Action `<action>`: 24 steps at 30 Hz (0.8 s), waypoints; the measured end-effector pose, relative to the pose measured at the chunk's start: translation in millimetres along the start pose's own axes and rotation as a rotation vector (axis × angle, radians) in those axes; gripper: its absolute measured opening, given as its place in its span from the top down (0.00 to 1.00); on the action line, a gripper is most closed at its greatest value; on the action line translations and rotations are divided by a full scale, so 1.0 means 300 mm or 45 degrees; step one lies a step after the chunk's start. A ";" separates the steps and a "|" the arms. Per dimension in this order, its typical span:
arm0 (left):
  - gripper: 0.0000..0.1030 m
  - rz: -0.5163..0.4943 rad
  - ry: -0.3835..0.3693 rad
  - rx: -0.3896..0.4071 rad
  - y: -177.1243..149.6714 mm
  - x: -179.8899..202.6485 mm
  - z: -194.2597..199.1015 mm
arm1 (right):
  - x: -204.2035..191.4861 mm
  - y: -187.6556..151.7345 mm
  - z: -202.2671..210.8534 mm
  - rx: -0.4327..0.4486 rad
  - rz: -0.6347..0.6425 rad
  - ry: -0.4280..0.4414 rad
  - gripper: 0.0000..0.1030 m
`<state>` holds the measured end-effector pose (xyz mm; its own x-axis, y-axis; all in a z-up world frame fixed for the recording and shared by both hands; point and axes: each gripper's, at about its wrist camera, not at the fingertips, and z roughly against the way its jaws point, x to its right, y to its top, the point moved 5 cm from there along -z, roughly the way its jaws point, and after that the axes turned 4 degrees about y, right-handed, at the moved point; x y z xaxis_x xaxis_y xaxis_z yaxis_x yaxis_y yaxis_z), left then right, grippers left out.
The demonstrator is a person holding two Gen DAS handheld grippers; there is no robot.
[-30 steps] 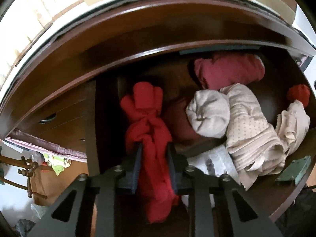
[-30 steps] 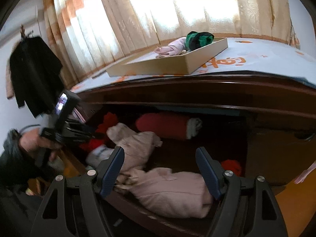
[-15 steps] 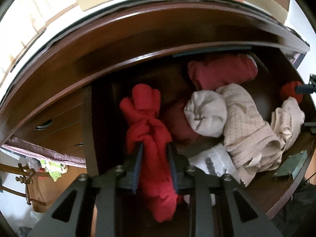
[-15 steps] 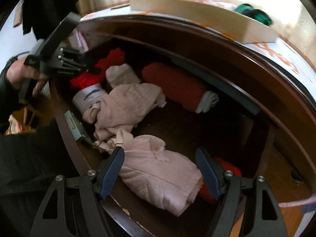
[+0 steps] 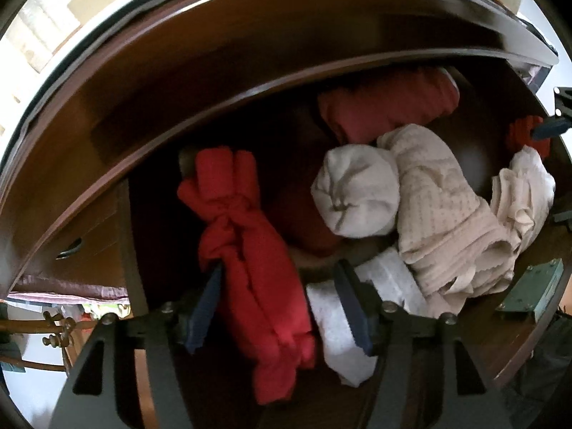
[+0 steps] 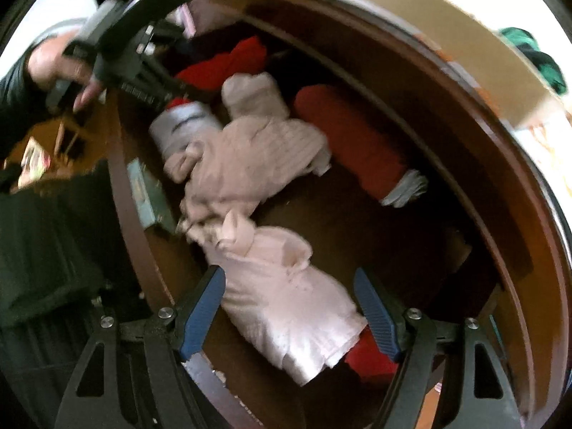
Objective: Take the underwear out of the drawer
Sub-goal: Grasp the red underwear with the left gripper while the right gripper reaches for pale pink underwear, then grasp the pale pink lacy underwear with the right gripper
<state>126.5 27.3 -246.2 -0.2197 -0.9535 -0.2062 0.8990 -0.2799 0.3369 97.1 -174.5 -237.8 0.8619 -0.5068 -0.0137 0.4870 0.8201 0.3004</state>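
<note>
The open wooden drawer (image 5: 137, 250) holds several rolled garments. A red knotted garment (image 5: 250, 250) lies between the jaws of my left gripper (image 5: 279, 268), which are opening; the pads no longer press on it. Beside it lie a white roll (image 5: 357, 193), a cream knit piece (image 5: 443, 214) and a dark red roll (image 5: 386, 111). My right gripper (image 6: 287, 272) hangs open, pointing down over a pale pink folded garment (image 6: 286, 304), without touching it. In the right wrist view a hand holds the left gripper (image 6: 143, 71) by the red garment (image 6: 228, 60).
A grey-striped white roll (image 6: 186, 125) and a small green plate (image 5: 532, 293) sit near the drawer front (image 6: 125, 178). A small red item (image 5: 522, 136) lies at the far right. On the dresser top stands a cardboard tray (image 6: 464, 46) with a green garment (image 6: 532, 57).
The left jaws, shut on the red knotted garment before, have spread apart and let it go. The right gripper has swung downward over the drawer, above the pale pink garment.
</note>
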 end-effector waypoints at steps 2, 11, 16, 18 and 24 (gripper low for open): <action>0.43 0.000 -0.004 0.004 -0.003 -0.001 -0.003 | -0.002 -0.002 -0.013 -0.034 0.002 0.024 0.26; 0.42 -0.049 -0.020 -0.014 -0.018 0.095 0.015 | -0.018 -0.012 -0.087 -0.155 0.013 0.127 0.26; 0.41 0.011 -0.074 0.005 -0.011 0.077 0.015 | -0.028 -0.040 -0.122 -0.207 -0.042 0.242 0.26; 0.41 0.017 -0.064 0.006 -0.002 0.081 0.006 | -0.023 -0.056 -0.131 -0.221 -0.065 0.286 0.30; 0.41 -0.049 -0.023 -0.021 0.015 0.126 -0.019 | -0.009 -0.067 -0.142 -0.251 -0.080 0.311 0.34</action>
<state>124.5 -9.4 -257.7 -0.2606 -0.9441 -0.2021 0.8960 -0.3145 0.3135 90.9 -178.3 -284.4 0.8263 -0.4987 -0.2619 0.5374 0.8372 0.1015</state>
